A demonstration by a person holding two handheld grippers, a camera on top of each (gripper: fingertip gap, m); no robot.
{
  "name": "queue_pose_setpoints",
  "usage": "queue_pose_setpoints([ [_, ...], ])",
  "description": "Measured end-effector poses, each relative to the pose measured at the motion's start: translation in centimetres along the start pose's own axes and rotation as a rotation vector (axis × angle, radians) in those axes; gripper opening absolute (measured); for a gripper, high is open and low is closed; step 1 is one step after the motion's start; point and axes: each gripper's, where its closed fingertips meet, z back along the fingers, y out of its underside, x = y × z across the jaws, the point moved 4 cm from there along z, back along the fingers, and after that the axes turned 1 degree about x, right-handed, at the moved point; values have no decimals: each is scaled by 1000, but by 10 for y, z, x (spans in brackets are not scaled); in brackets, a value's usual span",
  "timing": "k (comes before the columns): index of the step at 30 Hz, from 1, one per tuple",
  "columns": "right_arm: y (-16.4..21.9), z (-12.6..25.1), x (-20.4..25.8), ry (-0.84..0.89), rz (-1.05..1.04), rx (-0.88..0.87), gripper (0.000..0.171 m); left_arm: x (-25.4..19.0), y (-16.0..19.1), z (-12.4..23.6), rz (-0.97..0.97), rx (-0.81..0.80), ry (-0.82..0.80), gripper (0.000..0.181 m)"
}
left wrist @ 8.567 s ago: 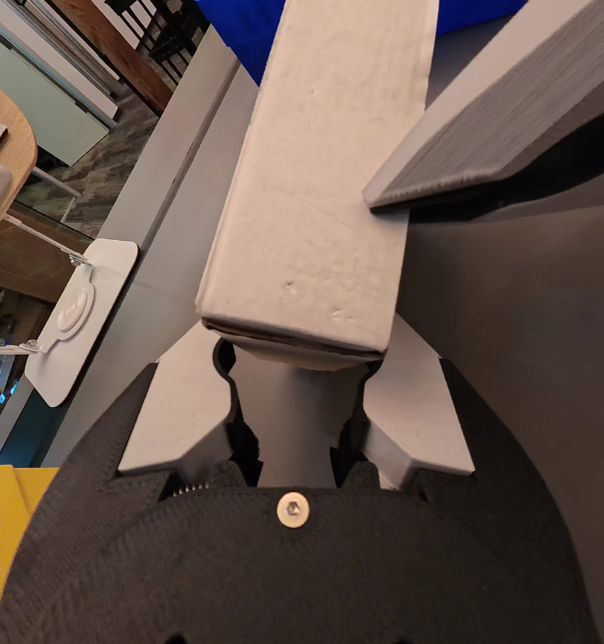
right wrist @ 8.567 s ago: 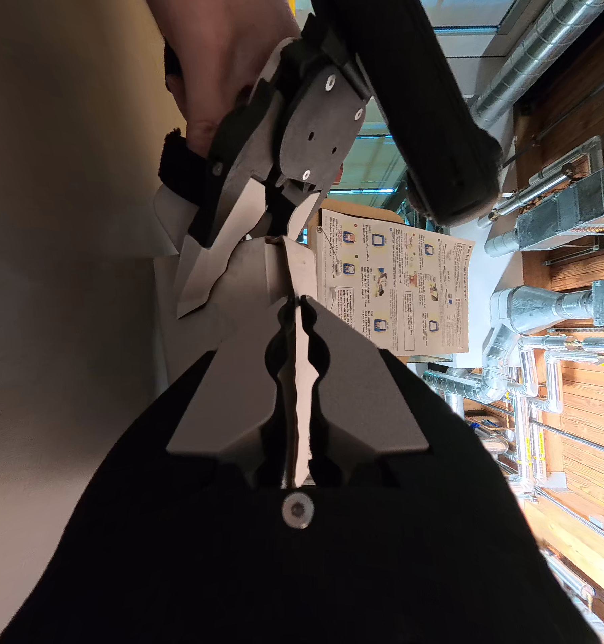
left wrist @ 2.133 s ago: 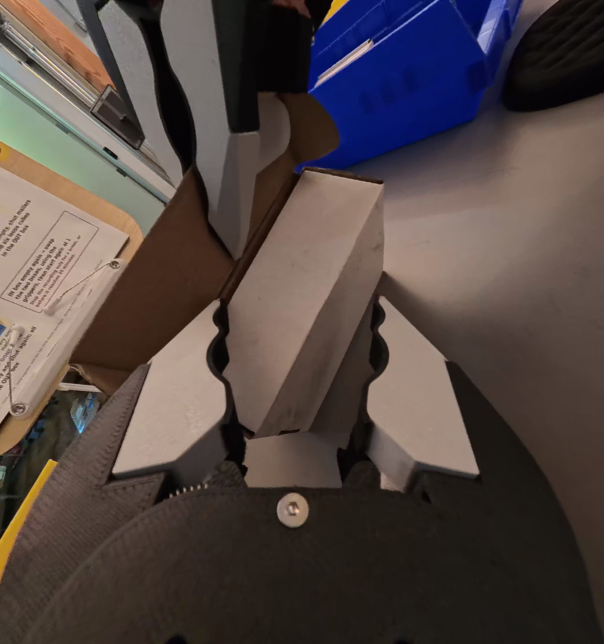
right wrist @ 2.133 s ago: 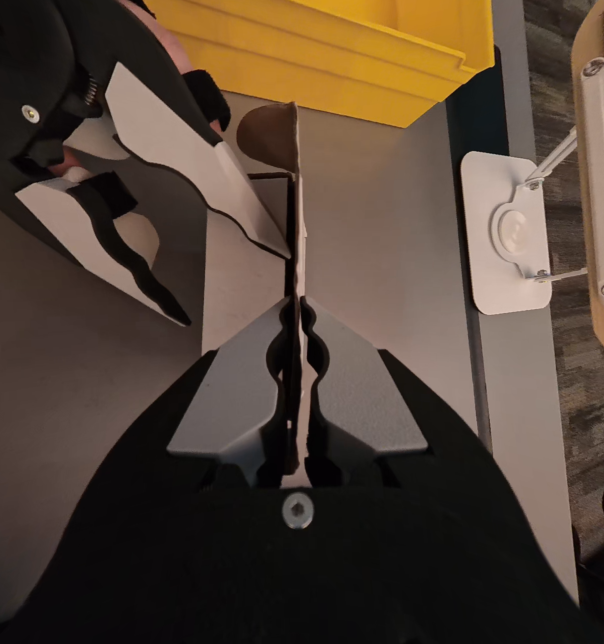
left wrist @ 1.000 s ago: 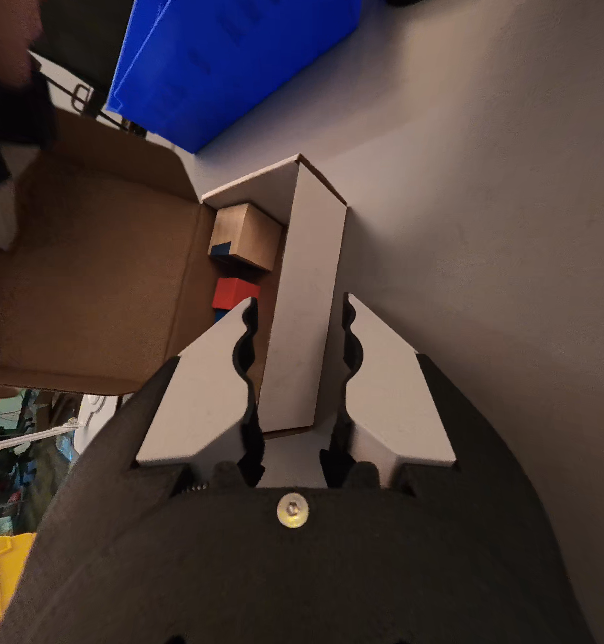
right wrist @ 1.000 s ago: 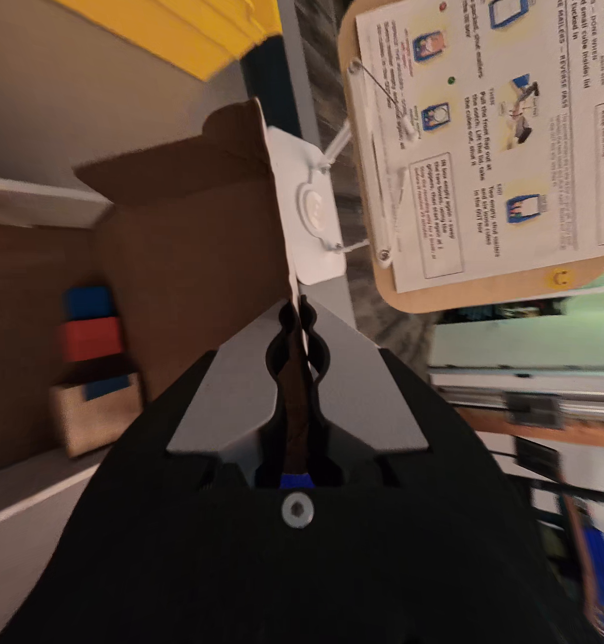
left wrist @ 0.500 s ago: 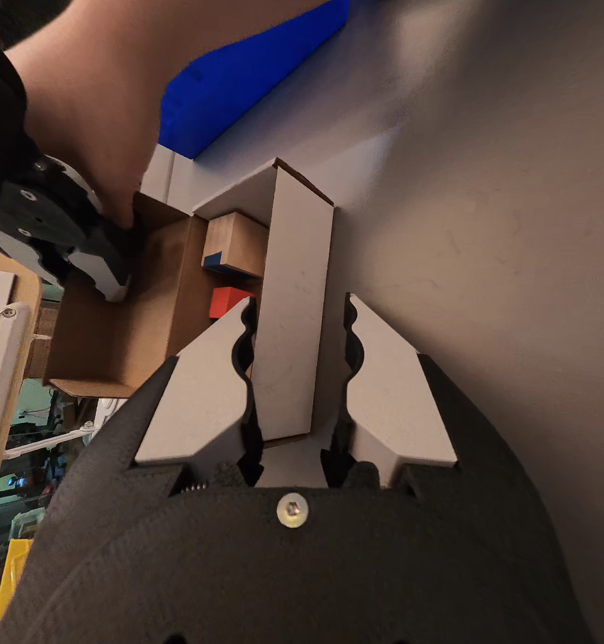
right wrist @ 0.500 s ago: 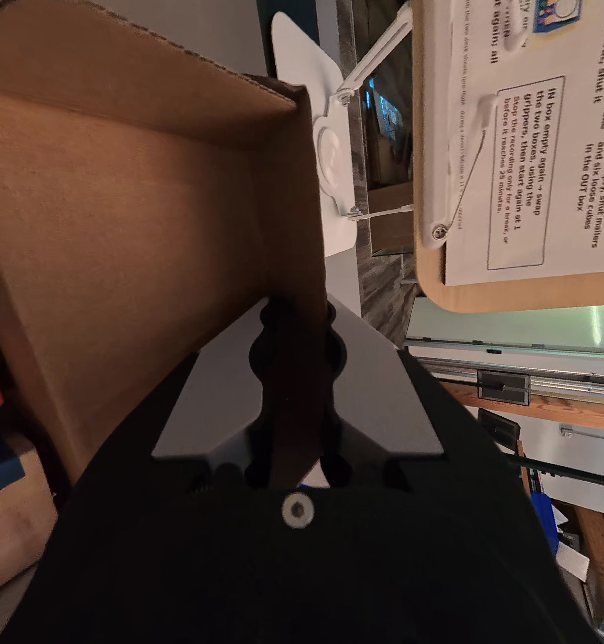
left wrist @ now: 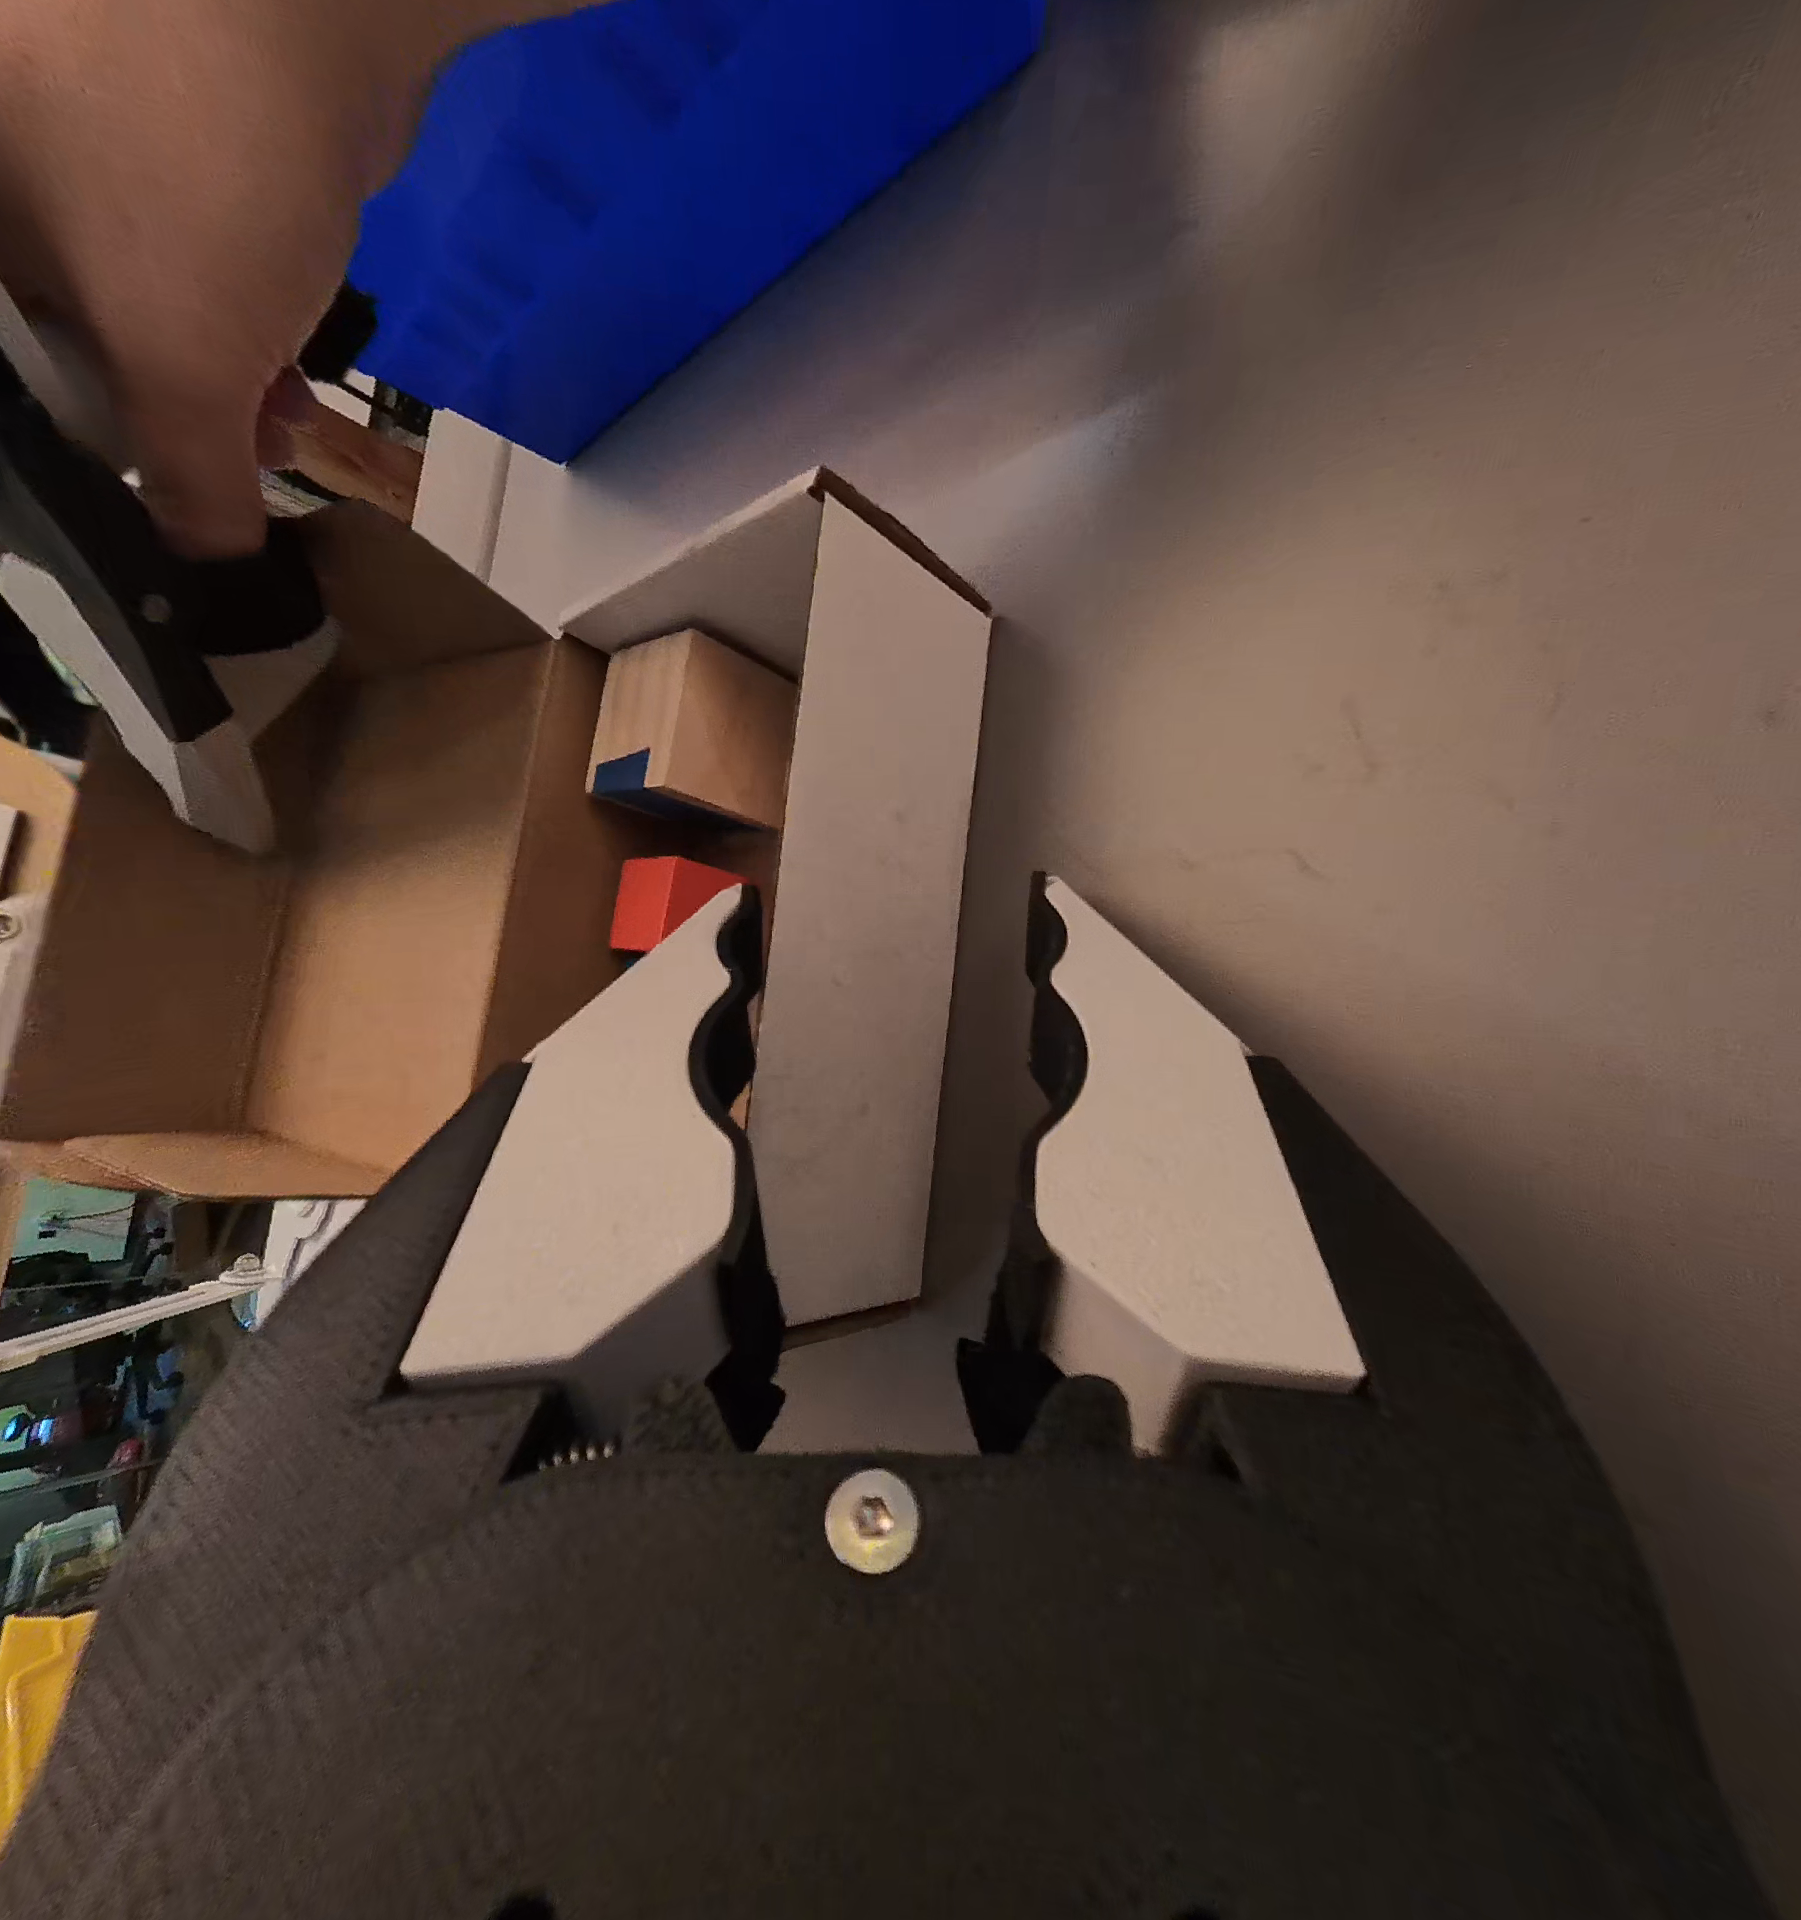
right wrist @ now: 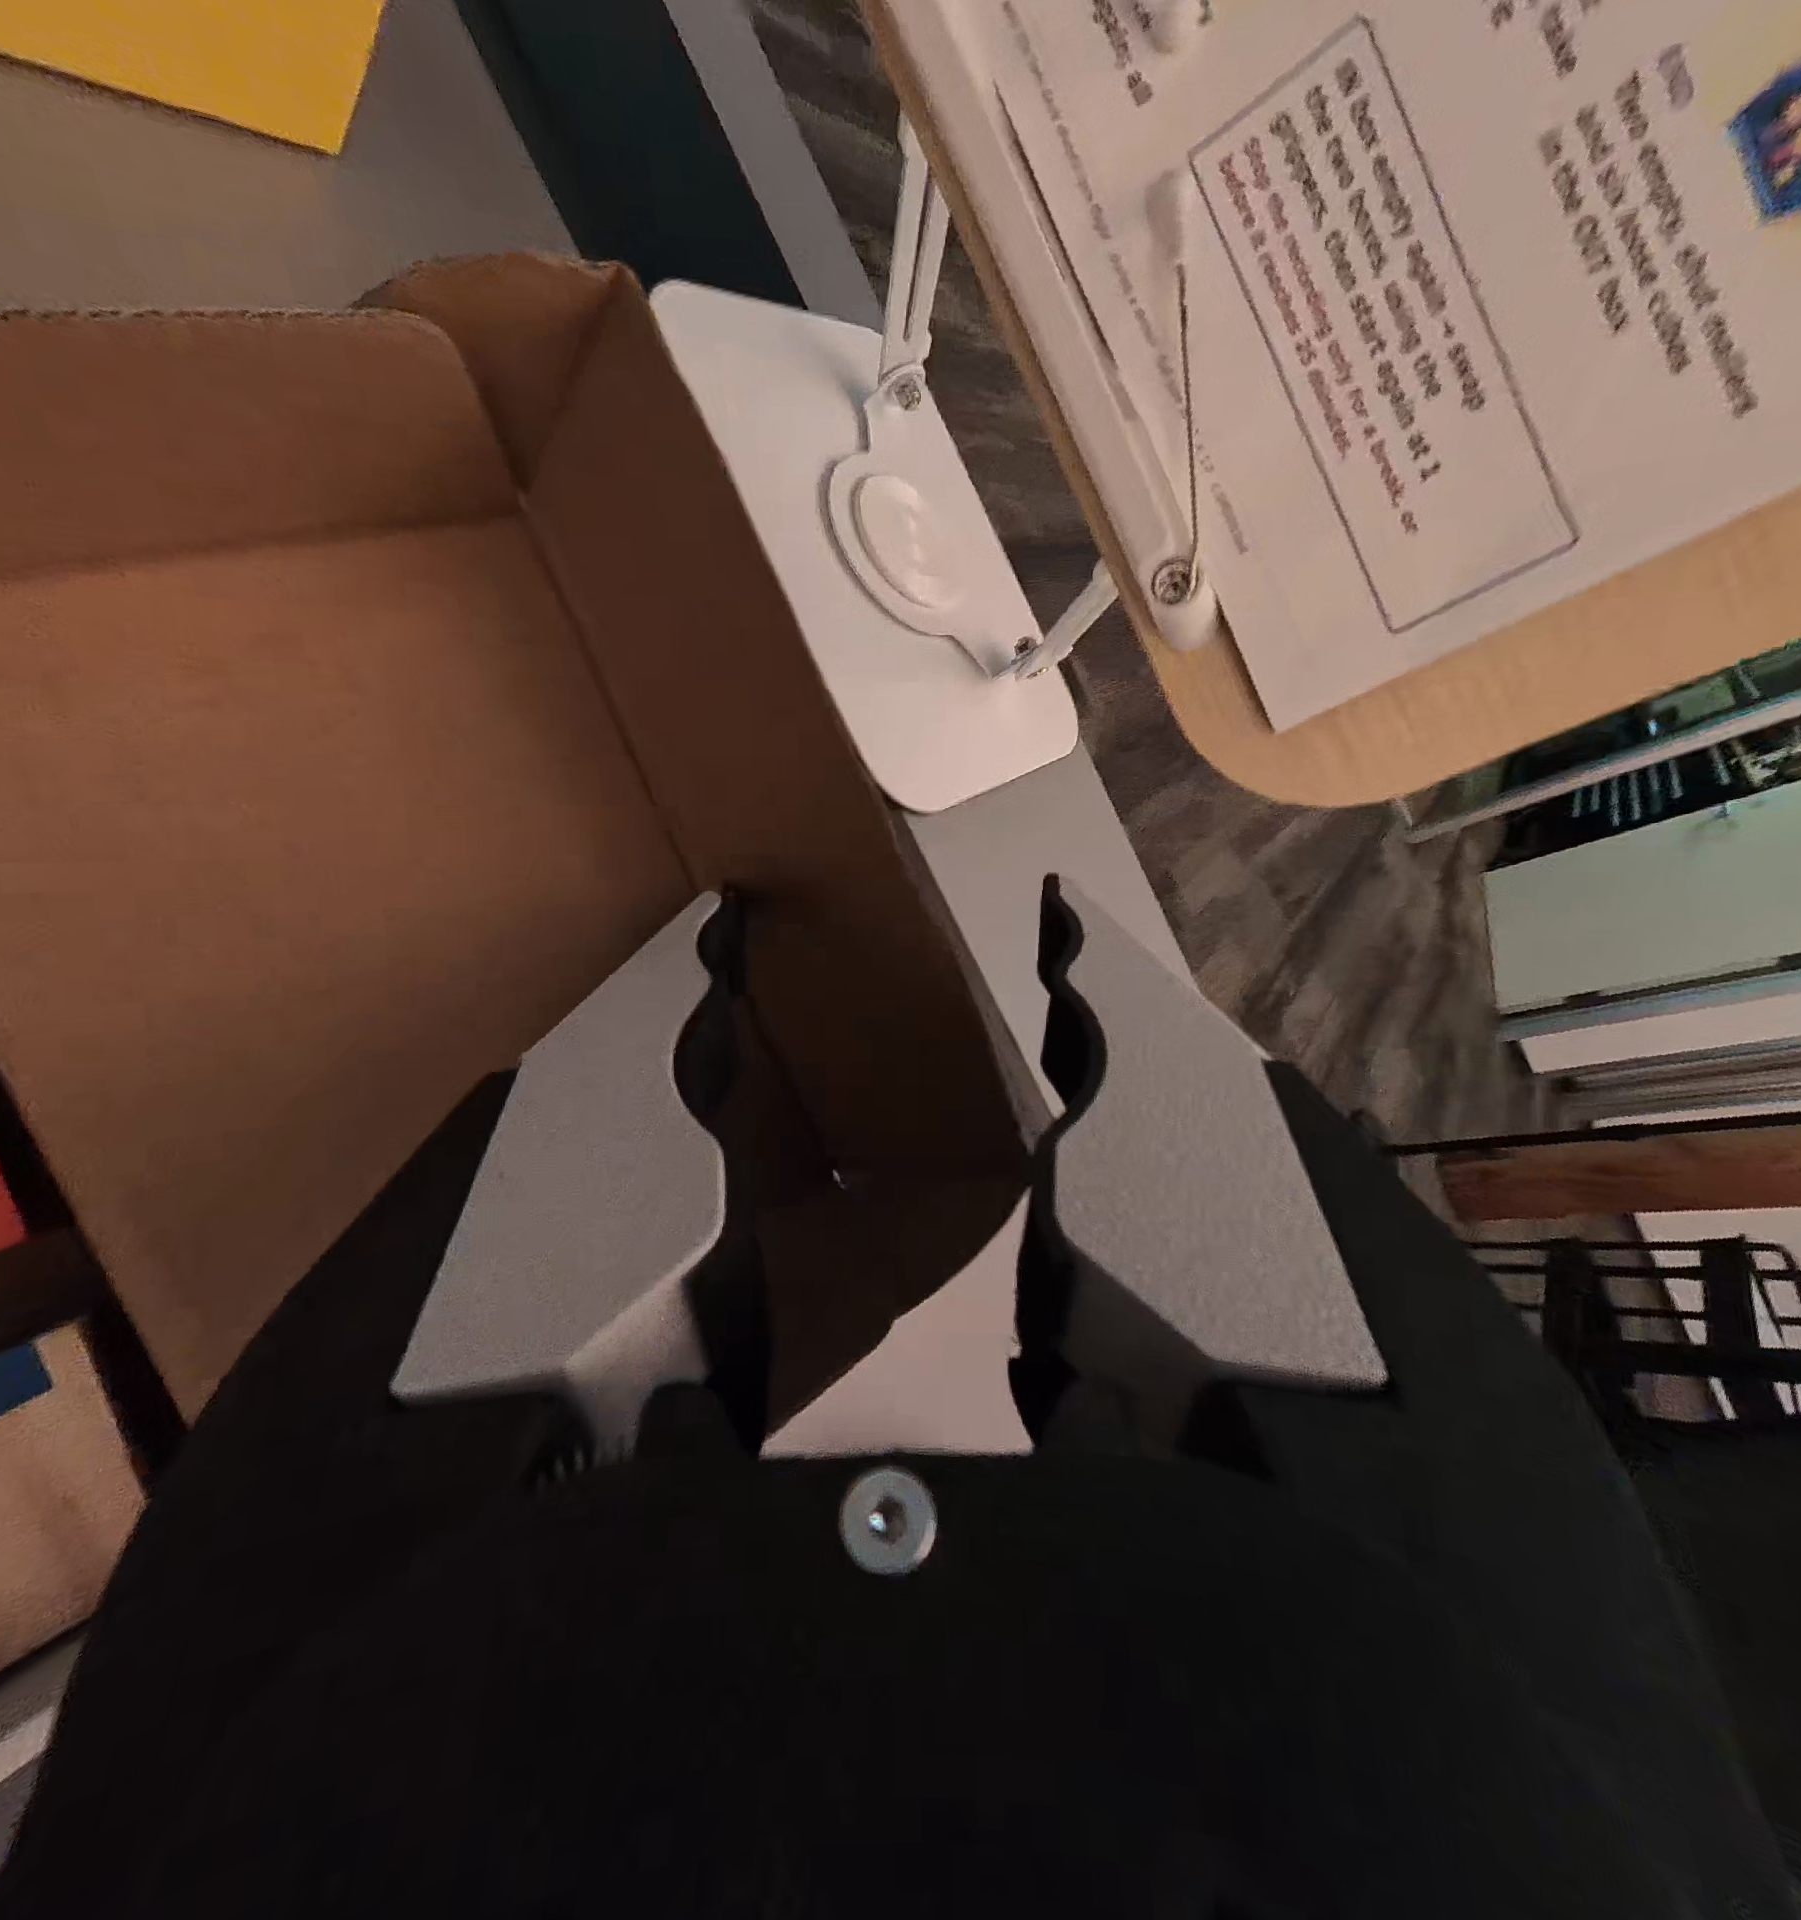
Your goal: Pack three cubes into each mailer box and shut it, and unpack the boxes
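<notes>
A plain grey tabletop (left wrist: 1395, 623) carried the work, with a bright blue plastic bin (left wrist: 667, 197) at its far side and a wooden clipboard of printed sheets (right wrist: 1395, 364) on a white stand (right wrist: 906, 540) beyond the edge. The left gripper (left wrist: 891, 997) stood with its pale fingers spread apart, the white outer front wall of the open cardboard mailer box (left wrist: 875, 935) lying between them; its left finger (left wrist: 605, 1143) looked to touch that wall, while the right one stood clear of it. The box was white outside and raw brown inside, resting on the table with its lid thrown back. Inside, against the front wall, sat a pale wooden cube with a blue face (left wrist: 698, 727) and, nearer the gripper, a red cube (left wrist: 667, 914). The right gripper (right wrist: 891, 997) was likewise parted, a brown side flap of the lid (right wrist: 834, 935) passing loosely between its fingers. In the left wrist view that gripper (left wrist: 210, 748), held by a person's hand (left wrist: 137, 260), sat at the lid's far edge. A yellow bin (right wrist: 169, 62) showed at the corner of the right wrist view.
</notes>
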Motion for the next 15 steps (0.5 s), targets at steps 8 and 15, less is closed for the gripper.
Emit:
queue_pose_setpoints([
  [8,16,-17,3,31,7,74,59,-2,2,-3,-15,19,2,50],
  [15,-7,53,-48,104,-287,-3,57,0,4,-5,-6,27,-11,49],
])
